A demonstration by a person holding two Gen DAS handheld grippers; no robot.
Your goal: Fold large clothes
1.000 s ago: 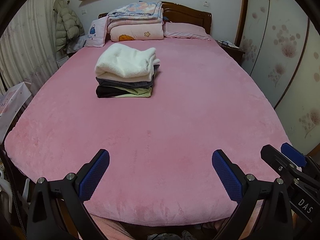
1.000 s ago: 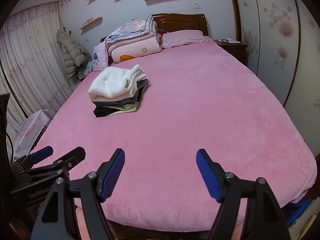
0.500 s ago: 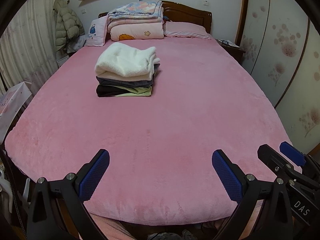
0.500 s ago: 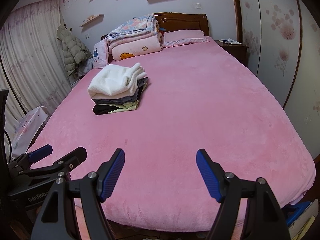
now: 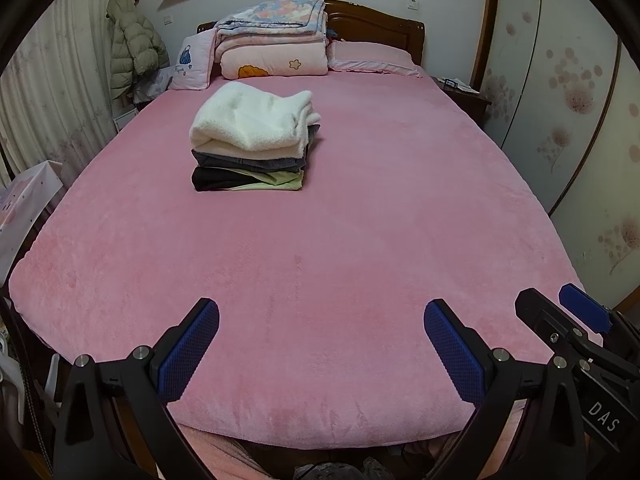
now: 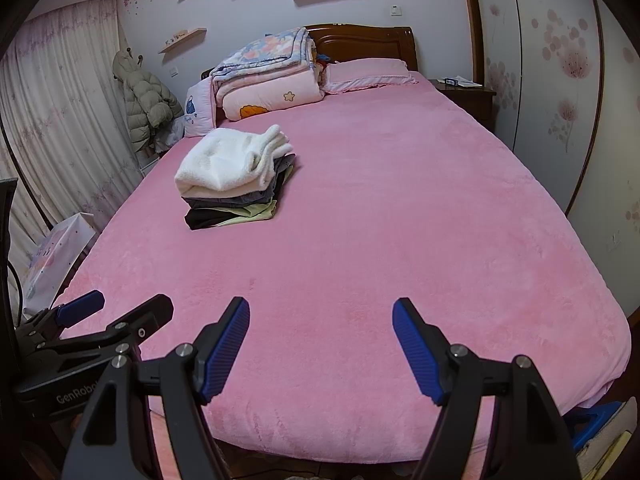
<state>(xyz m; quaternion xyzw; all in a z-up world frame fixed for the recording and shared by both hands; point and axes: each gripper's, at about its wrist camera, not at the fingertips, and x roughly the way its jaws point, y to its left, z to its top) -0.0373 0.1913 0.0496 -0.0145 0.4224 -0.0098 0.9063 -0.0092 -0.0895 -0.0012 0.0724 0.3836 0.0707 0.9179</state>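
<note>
Lettering reads "DAS" on the right gripper body at 4 o'clock in the left view, "GenRobo" on the left gripper at 8 o'clock opposite. Both spread apart, empty. Folded clothes stack, white fleece topmost, sits at 11 o'clock on the pink plush bed.

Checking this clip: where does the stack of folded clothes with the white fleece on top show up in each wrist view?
Left wrist view: the stack of folded clothes lies upper centre-left, on the pink bed, in front of the piled quilts.
Right wrist view: the stack sits further left, at mid-height.
Shared landmark: the wooden headboard, also seen top centre in the right view.
</note>
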